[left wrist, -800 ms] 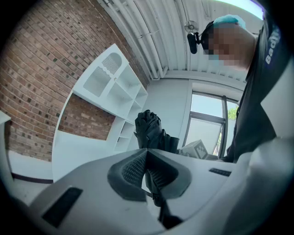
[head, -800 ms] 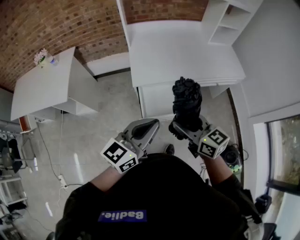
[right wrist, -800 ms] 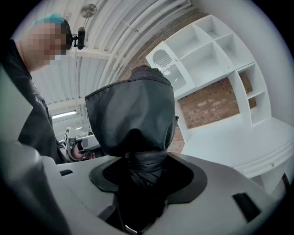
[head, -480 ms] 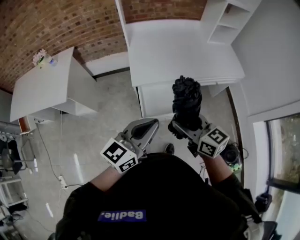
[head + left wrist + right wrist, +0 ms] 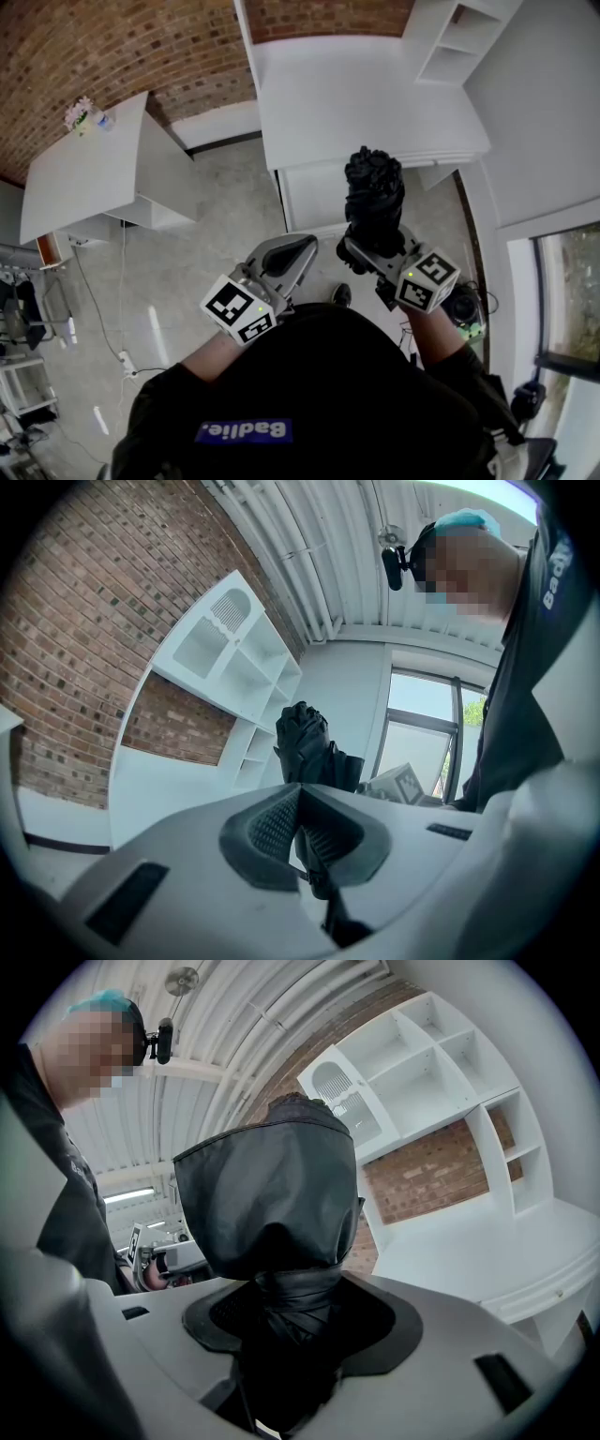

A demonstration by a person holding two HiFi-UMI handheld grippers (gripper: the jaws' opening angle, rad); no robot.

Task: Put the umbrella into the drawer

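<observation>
A folded black umbrella [image 5: 373, 202] stands upright in my right gripper [image 5: 375, 246], whose jaws are shut round its lower, strapped part. In the right gripper view the umbrella [image 5: 272, 1194] fills the middle, bunched above the jaws of that gripper [image 5: 291, 1307]. My left gripper [image 5: 298, 251] hangs just left of it, jaws shut with nothing visibly held. From the left gripper view the umbrella [image 5: 305, 747] shows just past that gripper's closed tips [image 5: 300, 803]. Ahead of both grippers is the white cabinet [image 5: 366, 103], with its drawer fronts [image 5: 314, 202] facing me; they look closed.
A white table [image 5: 84, 178] with a small flower vase [image 5: 82, 112] stands at the left by the brick wall. An open white shelf unit [image 5: 450, 42] rises at the back right. A cable and power strip [image 5: 122, 358] lie on the floor at the left.
</observation>
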